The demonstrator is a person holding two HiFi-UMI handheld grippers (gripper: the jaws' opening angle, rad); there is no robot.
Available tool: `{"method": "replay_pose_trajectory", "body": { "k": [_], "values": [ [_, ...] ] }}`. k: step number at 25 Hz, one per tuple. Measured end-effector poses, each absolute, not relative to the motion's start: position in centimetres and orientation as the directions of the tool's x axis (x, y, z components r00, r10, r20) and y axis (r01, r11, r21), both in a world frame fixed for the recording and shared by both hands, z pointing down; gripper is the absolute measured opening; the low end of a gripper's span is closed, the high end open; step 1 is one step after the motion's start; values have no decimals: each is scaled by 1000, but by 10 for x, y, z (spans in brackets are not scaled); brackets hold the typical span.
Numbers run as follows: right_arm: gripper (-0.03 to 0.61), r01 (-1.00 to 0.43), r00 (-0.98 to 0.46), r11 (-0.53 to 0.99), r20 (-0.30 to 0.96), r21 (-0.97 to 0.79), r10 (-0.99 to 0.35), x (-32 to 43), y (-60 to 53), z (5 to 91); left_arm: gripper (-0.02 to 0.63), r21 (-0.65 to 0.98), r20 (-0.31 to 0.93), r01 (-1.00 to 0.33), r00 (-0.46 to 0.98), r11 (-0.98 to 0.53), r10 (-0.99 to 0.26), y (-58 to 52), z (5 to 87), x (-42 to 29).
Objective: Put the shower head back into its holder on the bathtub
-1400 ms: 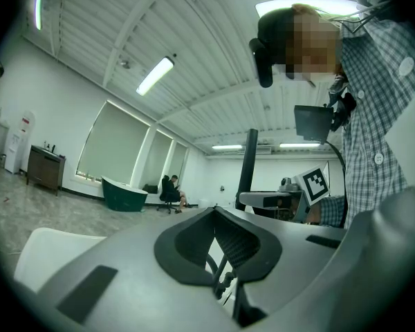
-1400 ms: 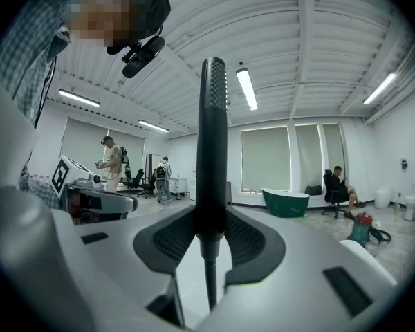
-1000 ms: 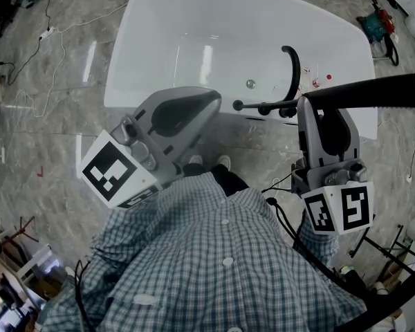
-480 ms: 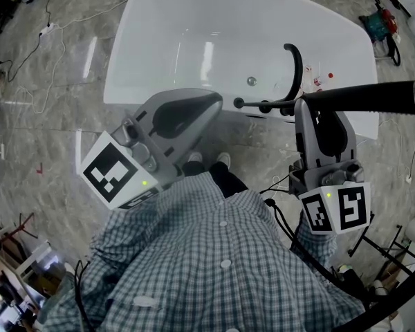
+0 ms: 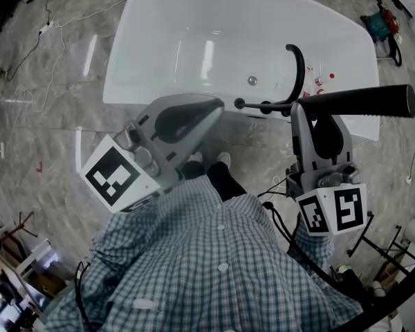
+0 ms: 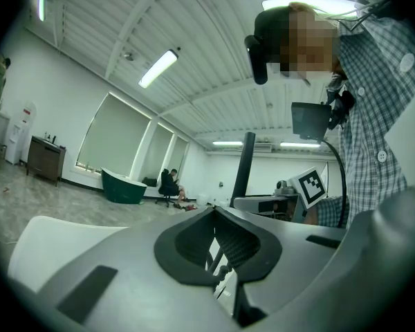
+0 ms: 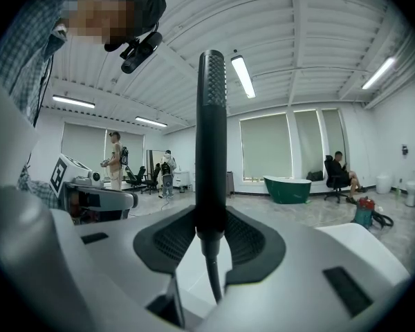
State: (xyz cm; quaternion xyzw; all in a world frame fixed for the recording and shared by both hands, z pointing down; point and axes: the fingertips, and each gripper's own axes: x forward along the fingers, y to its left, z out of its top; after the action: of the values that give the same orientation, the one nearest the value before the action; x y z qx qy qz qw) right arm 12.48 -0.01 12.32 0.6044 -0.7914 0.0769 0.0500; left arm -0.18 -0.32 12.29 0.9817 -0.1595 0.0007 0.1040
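Holds shower head (image 5: 360,101) crosswise in clamped right gripper (image 5: 312,111), just beside holder (image 5: 264,107); carries left gripper (image 5: 206,108) closed, empty, farther off.

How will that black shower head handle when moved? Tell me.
The shower head looks a rigid, smooth rod: probably stays straight, but may pivot in the right gripper, which clamps only its lower end. The hose trailing below will likely tug on it.
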Motion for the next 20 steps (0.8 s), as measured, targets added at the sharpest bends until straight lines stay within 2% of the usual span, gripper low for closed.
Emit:
{"method": "replay_pose_trajectory", "body": {
  "k": [20],
  "values": [
    [127,-964,-262,243,222,-110,-939,120,-1,156,9,247,44,-286,958,-926,-284,2,142,3]
  ]
}}
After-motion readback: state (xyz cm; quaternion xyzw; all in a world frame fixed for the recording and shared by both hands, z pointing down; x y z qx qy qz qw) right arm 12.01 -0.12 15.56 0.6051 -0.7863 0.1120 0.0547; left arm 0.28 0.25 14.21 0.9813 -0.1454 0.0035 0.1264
